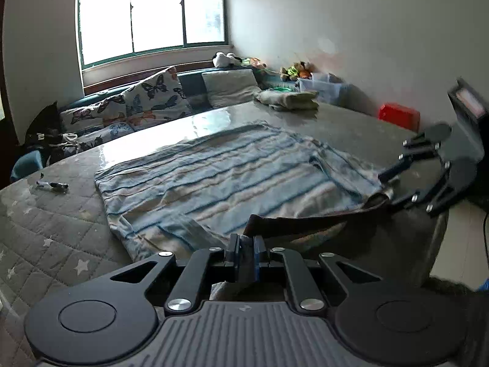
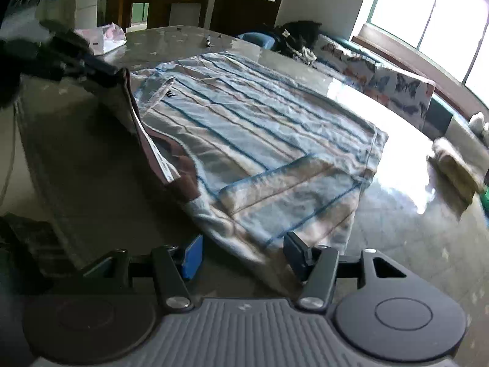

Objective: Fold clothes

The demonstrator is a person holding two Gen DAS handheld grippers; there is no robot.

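Note:
A light blue striped shirt (image 1: pixel 214 177) lies spread on the table, and it also shows in the right wrist view (image 2: pixel 259 128). My left gripper (image 1: pixel 246 252) is shut on the shirt's near edge by the brown collar and lifts it; it shows at the upper left of the right wrist view (image 2: pixel 117 73). My right gripper (image 2: pixel 243 255) is open, its pads (image 2: pixel 192 255) on either side of the shirt's near corner, with cloth lying between them. It shows at the right of the left wrist view (image 1: pixel 386 183), at the shirt's far right edge.
A grey star-quilted table cover (image 1: pixel 45 229) under glossy film. A pen (image 1: pixel 52 185) lies left. A folded garment (image 1: pixel 288 98) lies at the far end, also in the right wrist view (image 2: pixel 455 168). A red box (image 1: pixel 398 116), clear bins (image 1: pixel 324 88), butterfly cushions (image 1: pixel 143 101) and a white bag (image 2: pixel 105 38) stand around the table.

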